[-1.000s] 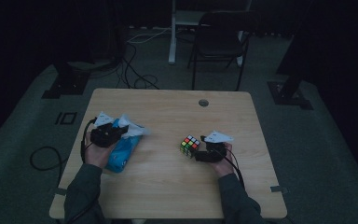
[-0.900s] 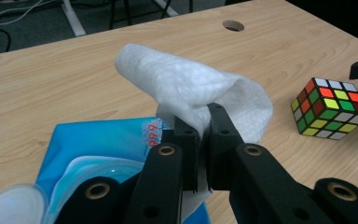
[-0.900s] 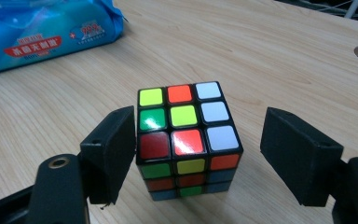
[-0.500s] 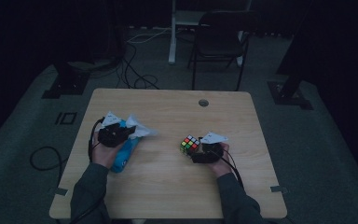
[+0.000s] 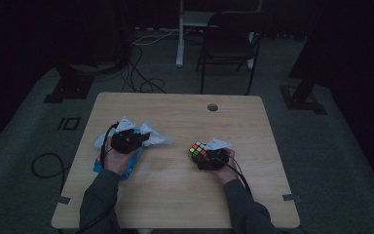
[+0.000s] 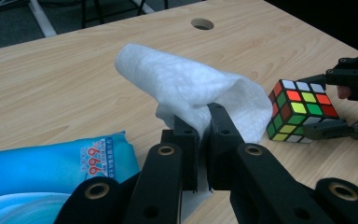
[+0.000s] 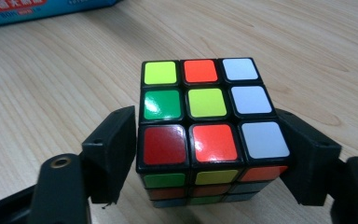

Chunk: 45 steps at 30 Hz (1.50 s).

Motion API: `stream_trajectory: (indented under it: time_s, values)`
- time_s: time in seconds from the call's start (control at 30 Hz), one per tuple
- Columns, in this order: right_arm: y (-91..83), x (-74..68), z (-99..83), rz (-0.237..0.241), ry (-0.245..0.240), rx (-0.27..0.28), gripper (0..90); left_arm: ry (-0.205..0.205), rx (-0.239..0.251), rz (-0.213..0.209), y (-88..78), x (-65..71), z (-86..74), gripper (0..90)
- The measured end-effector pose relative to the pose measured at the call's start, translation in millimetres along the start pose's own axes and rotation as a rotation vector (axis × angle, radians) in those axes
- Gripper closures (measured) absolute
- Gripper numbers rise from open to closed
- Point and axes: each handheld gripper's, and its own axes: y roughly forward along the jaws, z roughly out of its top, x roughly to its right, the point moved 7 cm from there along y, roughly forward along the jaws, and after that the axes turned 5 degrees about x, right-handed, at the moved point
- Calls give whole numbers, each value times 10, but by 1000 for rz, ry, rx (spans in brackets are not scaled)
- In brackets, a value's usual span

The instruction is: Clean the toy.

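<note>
Evidently a wipe-down is coming: the left gripper (image 6: 200, 140) pinches a white wipe (image 6: 191, 88) at mid-frame, while the right gripper's (image 7: 205, 154) fingers, just closing, clamp the puzzle cube (image 7: 205, 121) steady on the tabletop (image 5: 175, 195).

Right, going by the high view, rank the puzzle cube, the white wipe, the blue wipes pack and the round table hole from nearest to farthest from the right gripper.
1. Puzzle cube: between the right gripper's fingers.
2. White wipe: to the left, held by the left gripper.
3. Blue wipes pack and round table hole: too close to call; pack at far left, hole toward the table's far edge.
</note>
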Motion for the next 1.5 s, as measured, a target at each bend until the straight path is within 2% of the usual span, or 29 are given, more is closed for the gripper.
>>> stream_trajectory:
  time_s: [0.07,0.27,0.4,0.6,0.93,1.27,1.5]
  values:
    - [6,4,-2,-9,-8,3,315,3,-4,-3,10,5,-6,858]
    - [25,8,-24,-6,-4,-11,299,3,-11,-12,53,28,-19,858]
    - [54,-9,-46,-8,-9,-21,323,6,-12,-18,77,48,-20,858]
    - [38,-22,-39,-19,-36,2,340,12,-13,-31,117,69,-36,858]
    - [-63,-40,28,1,-13,29,341,13,-2,-57,188,132,-53,858]
    - [-129,-117,82,14,-41,38,341,21,-5,-74,268,207,-61,858]
    - [-158,-177,114,30,-41,49,341,26,-6,-92,324,296,-89,859]
